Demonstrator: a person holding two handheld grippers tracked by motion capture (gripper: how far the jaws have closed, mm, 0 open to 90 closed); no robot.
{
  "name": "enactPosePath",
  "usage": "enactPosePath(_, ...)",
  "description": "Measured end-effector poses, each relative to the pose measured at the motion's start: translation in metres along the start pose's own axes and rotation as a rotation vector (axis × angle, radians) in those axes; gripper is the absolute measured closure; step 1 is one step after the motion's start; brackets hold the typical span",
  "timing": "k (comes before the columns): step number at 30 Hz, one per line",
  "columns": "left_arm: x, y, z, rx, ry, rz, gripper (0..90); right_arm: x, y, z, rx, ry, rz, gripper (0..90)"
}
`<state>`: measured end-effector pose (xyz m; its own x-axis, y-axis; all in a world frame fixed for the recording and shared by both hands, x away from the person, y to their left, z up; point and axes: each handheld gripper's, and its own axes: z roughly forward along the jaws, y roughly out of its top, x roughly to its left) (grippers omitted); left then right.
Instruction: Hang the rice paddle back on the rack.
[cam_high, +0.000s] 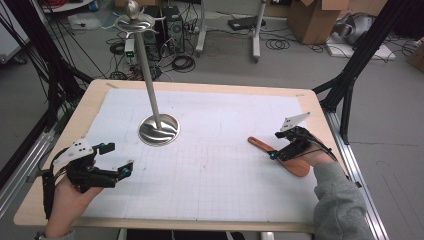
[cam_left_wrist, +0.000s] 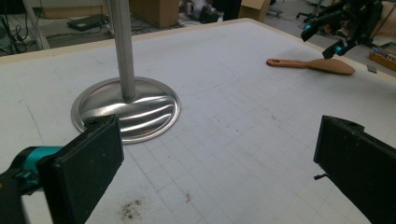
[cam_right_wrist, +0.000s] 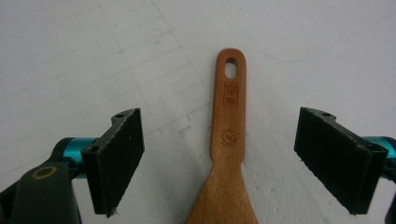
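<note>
Spatula (cam_high: 280, 155) right of stand (cam_high: 159, 129)

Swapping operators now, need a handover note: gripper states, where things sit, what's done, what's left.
Right hand-held gripper: open, jaws on either side of the wooden spatula, lined up along its handle, not touching it.
Left hand-held gripper: open, holding nothing, at the near left of the table, short of the metal stand.
Spatula lies flat on the white mat at the right side, hanging hole at the end far from the right hand-held gripper.
Done: right gripper lined up over the spatula.
Left: probably close on the handle and lift; nothing has been gripped yet.
</note>
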<state>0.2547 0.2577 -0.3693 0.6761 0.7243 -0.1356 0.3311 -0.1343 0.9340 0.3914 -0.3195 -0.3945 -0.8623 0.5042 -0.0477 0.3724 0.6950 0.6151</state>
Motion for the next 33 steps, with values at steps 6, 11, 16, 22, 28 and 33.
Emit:
enactPosePath(6,-0.003,0.003,-0.001,-0.010,-0.011,0.013,1.9,0.001,0.001,0.009,0.051,-0.020,-0.001,18.5)
enactPosePath(11,-0.001,0.001,0.000,-0.001,-0.003,0.005,1.9,-0.003,0.000,0.016,0.085,-0.021,0.009,23.8)
enactPosePath(16,-0.002,0.001,0.000,-0.002,-0.004,0.003,2.0,-0.005,-0.001,0.018,0.095,-0.006,0.018,29.5)
enactPosePath(22,-0.001,0.001,0.000,0.000,-0.004,-0.001,2.0,-0.007,-0.002,0.022,0.121,-0.003,0.020,33.9)
enactPosePath(28,-0.001,0.001,0.000,-0.008,-0.018,-0.009,1.9,-0.009,-0.003,0.026,0.148,-0.012,0.044,36.8)
enactPosePath(33,0.000,0.000,0.000,-0.006,-0.015,-0.008,1.9,-0.009,-0.002,0.027,0.156,-0.011,0.062,42.6)
